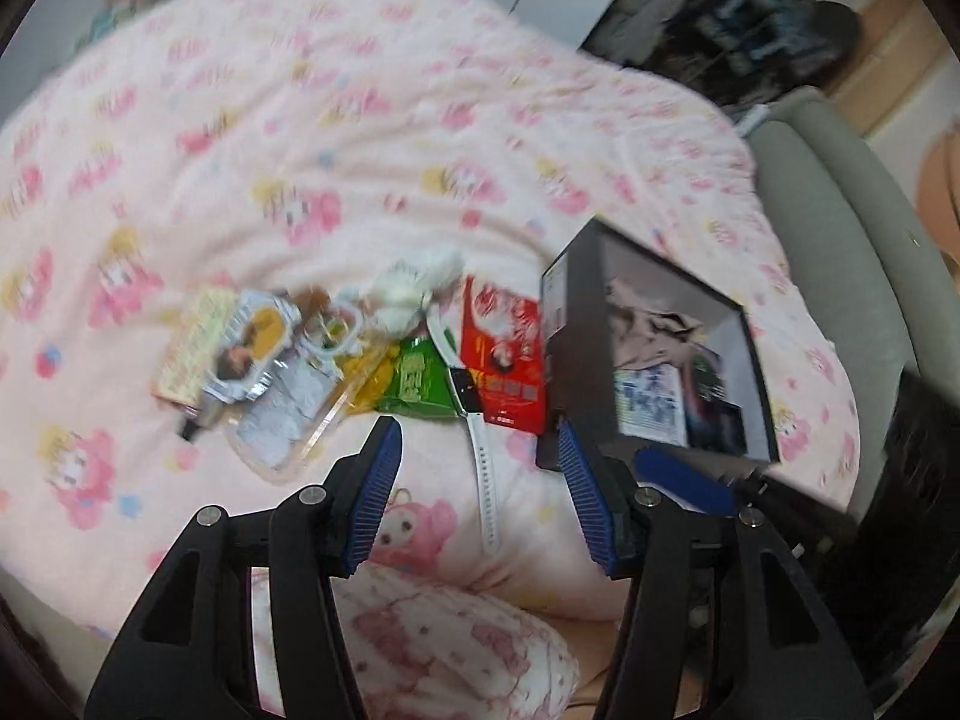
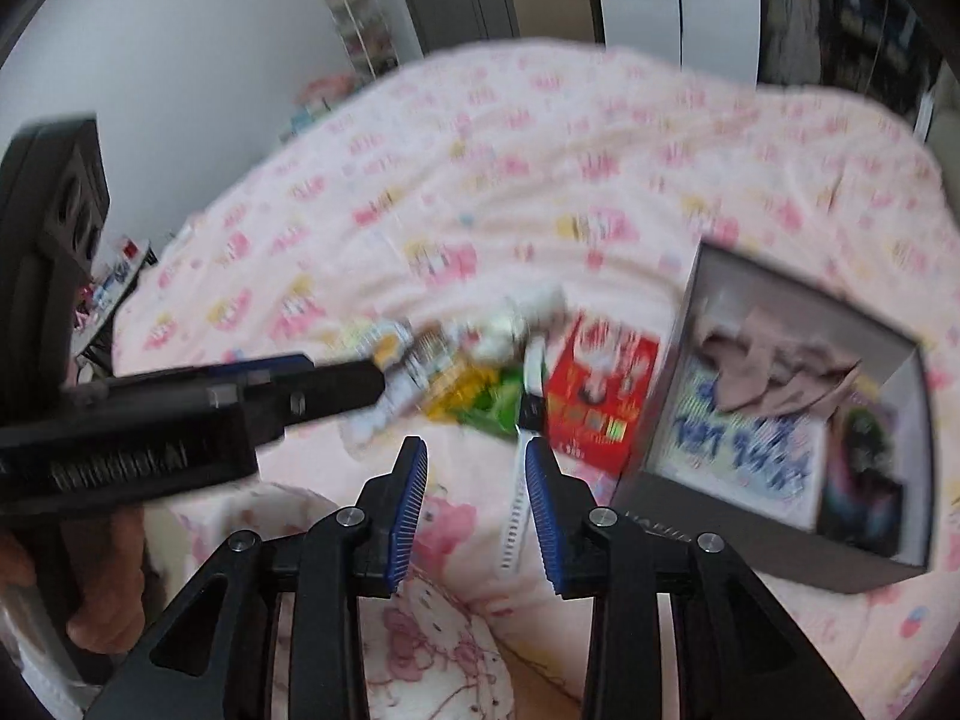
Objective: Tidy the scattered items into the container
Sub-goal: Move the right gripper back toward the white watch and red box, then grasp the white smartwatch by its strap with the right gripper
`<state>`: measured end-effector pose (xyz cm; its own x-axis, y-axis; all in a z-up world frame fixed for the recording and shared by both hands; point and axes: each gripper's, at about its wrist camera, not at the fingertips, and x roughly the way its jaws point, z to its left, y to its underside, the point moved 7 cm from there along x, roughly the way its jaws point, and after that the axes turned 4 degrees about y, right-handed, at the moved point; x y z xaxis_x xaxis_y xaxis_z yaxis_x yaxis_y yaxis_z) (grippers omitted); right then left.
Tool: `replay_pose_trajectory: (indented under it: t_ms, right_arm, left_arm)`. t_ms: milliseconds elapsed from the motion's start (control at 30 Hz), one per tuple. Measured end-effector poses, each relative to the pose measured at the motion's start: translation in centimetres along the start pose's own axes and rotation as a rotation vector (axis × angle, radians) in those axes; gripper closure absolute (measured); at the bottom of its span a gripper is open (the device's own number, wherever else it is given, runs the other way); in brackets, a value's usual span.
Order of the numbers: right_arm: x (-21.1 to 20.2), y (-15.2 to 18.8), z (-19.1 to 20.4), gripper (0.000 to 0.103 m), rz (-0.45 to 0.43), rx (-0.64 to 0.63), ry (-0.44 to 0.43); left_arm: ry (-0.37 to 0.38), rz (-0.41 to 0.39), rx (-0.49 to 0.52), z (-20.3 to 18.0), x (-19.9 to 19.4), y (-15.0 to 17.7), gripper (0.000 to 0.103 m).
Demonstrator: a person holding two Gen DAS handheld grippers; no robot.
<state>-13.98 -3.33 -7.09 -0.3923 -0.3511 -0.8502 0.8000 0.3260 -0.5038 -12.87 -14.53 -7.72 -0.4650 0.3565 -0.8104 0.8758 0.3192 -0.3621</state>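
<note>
My left gripper (image 1: 480, 444) wide open and empty over the bedspread (image 1: 300, 138), my right gripper (image 2: 477, 465) part open, empty, white watch (image 2: 517, 510) beyond it, black box (image 2: 780, 516) right of the clutter.

Left black plastic two-finger gripper (image 1: 480, 438): angular linkage arms with triangular cut-outs, round silver pivot screws, ribbed blue rubber pads (image 1: 375, 498) on the inner finger faces. Right black plastic two-finger gripper (image 2: 477, 459): same build, same blue ribbing. White lettering on the left unit's black body, blurred. Bare hand (image 2: 96, 600) on its handle; no sleeve visible.
</note>
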Motion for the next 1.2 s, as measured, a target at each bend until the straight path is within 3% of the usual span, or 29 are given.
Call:
replay_pose_trajectory:
  t_ms: [233,467,500,533,600,700,800,933,1033,1067,1133,1200]
  right_arm:
    - [9.3,3.0,-3.4,0.073,0.202,0.017,-0.013]
    - [14.0,4.8,-4.4,0.073,0.285,0.082,-0.101]
    - [14.2,5.1,-4.4,0.076,0.277,0.086,-0.117]
    - [13.9,5.2,-4.4,0.091,0.264,0.09,-0.13]
    - [12.6,5.5,-4.3,0.098,0.246,0.109,-0.209]
    - [10.3,5.2,-4.3,0.1,0.197,0.103,-0.25]
    - [8.0,5.0,-4.8,0.1,0.144,0.061,-0.175]
    - [7.1,5.7,-6.2,0.099,0.133,0.059,-0.1]
    - [7.1,6.7,-7.9,0.091,0.143,0.105,-0.111]
    - [7.1,7.2,-8.4,0.087,0.152,0.119,-0.112]
    - [7.2,7.9,-9.4,0.072,0.163,0.136,-0.099]
    - [6.8,8.5,-10.2,0.071,0.159,0.147,-0.085]
  left_arm:
    - [-0.012,0.133,-0.11,1.9,8.9,1.1,0.048]
    - [0.003,0.154,-0.121,1.6,12.1,1.8,0.051]
    - [-0.008,0.15,-0.12,1.7,12.2,1.9,0.053]
    - [-0.01,0.144,-0.114,1.5,12.1,2.0,0.053]
    - [0.001,0.121,-0.091,1.0,11.7,1.9,0.054]
    - [-0.029,0.115,-0.086,1.2,11.6,1.9,0.054]
    - [-0.09,0.174,-0.094,1.7,12.7,2.6,0.054]
    - [-0.077,0.263,-0.058,0.6,14.5,3.9,0.054]
    - [-0.011,0.33,-0.056,-0.2,15.8,4.9,0.055]
    - [0.028,0.335,-0.051,-0.6,15.7,5.0,0.061]
    - [0.114,0.316,-0.03,-1.7,15.0,4.8,0.062]
    - [0.179,0.293,-0.015,-2.5,14.1,4.7,0.063]
